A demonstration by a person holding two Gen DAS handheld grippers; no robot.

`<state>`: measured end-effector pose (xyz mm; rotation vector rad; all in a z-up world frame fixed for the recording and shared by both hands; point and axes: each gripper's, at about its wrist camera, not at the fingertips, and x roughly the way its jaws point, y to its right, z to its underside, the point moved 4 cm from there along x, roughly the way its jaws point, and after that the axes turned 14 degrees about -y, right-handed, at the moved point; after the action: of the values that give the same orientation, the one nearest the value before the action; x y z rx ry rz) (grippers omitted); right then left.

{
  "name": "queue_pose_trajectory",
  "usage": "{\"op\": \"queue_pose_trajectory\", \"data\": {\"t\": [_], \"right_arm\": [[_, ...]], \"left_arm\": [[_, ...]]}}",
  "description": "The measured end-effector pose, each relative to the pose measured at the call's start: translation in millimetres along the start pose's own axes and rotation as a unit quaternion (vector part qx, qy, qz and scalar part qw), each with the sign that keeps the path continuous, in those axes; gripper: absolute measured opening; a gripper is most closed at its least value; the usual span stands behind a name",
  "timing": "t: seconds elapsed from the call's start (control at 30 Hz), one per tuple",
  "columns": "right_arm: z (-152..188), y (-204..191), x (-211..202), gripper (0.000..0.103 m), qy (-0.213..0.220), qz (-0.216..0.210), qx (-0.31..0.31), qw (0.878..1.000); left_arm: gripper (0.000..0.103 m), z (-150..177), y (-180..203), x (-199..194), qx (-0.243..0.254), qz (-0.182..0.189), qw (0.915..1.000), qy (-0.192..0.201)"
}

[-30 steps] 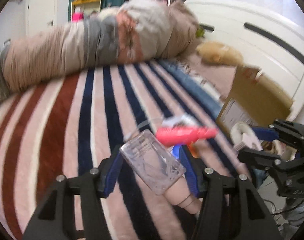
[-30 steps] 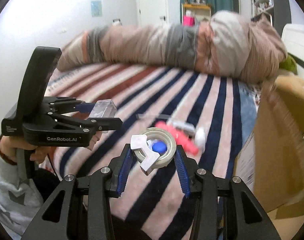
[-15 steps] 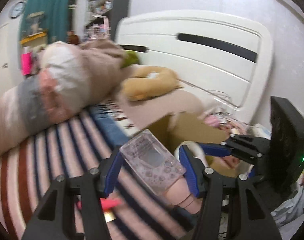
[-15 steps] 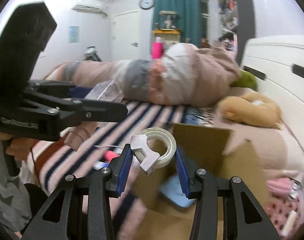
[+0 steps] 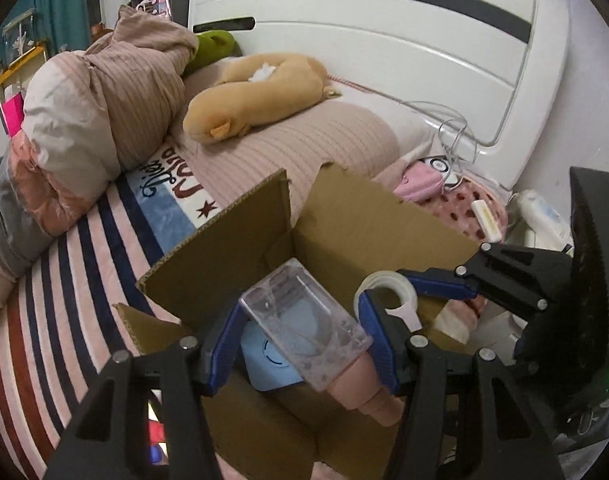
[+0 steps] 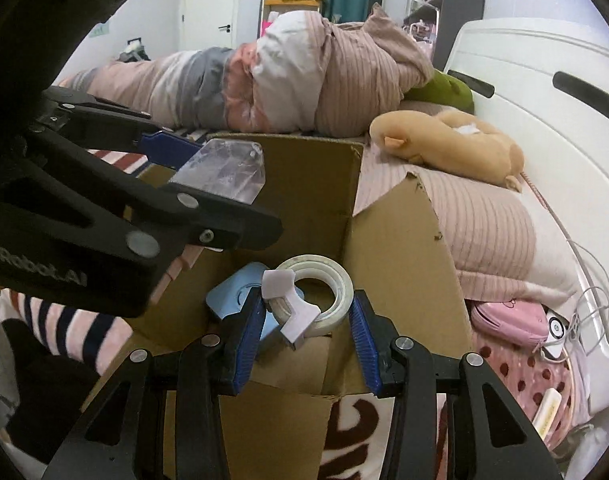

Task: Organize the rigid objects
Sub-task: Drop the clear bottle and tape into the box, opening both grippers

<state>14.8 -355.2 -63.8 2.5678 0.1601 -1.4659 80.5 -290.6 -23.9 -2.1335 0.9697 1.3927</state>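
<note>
My left gripper (image 5: 300, 340) is shut on a clear plastic bottle (image 5: 304, 328) with a pink cap and holds it over an open cardboard box (image 5: 368, 216) on the bed. My right gripper (image 6: 306, 316) is shut on a white roll of tape (image 6: 324, 294) with a white holder, also over the box (image 6: 388, 236). The tape (image 5: 388, 292) and right gripper show at the right of the left wrist view; the bottle (image 6: 224, 172) and left gripper show at the left of the right wrist view. A light blue square object (image 6: 232, 296) lies inside the box.
The box stands on a striped blanket (image 5: 64, 300). A rolled duvet (image 6: 264, 80), a tan plush toy (image 5: 260, 92) and a green plush (image 6: 448, 88) lie beyond it. A white headboard (image 5: 404, 40), cables (image 5: 452, 132) and a pink pouch (image 6: 508, 316) are to the right.
Both grippers have swung right from the striped blanket to above the open box, each still holding its object. The red and blue items on the blanket have left the view.
</note>
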Motion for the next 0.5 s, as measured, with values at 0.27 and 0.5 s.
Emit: {"op": "queue_pose_trajectory", "data": {"t": [0.27,0.5], "right_arm": [[-8,-2,8,0.051,-0.009,0.015,-0.009,1.0],[-15,-13,-6,0.054,0.008,0.018,-0.012,1.0]], "left_arm": [[0.056,3,-8,-4,-0.002,-0.015,0.9999,0.005],[0.074,24,-28,-32,-0.032,-0.027,0.9982,0.043]]}}
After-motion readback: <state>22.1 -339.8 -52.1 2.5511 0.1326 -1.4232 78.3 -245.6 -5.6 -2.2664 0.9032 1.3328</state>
